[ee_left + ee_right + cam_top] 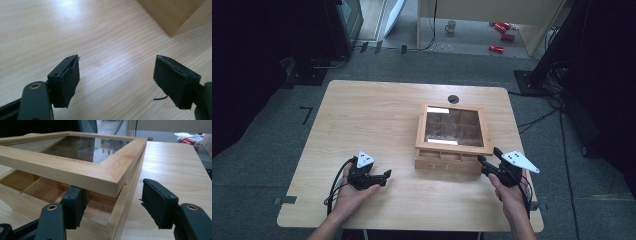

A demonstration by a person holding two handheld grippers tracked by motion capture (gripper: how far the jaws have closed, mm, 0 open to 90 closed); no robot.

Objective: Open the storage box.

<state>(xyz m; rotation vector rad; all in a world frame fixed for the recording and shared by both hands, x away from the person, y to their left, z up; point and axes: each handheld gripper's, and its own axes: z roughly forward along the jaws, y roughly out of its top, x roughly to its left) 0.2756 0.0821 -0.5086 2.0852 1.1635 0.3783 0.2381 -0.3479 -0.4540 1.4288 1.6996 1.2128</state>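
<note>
Your left tool [382, 179] stands wide, nothing between its pads, low over bare bench [372, 115]. Your right tool [488, 161] straddles the near right corner wall of the wooden box [447, 162] (one pad inside, one outside, neither pressing); its glass lid [454, 128] hangs propped just above.

- On the table [377, 115], right of its middle, sits the box [447, 162], its glazed lid [454, 127] lifted at the near edge above the compartments inside.
- The right gripper [487, 162] is at the box's near right corner; in the right gripper view one jaw stands inside the box under the lid [75, 170], the other outside the side wall, seemingly not pressing it.
- The left gripper [384, 176] lies low over bare tabletop, well left of the box and nearer the front edge.
- A small round hole [453, 99] sits behind the box.
</note>
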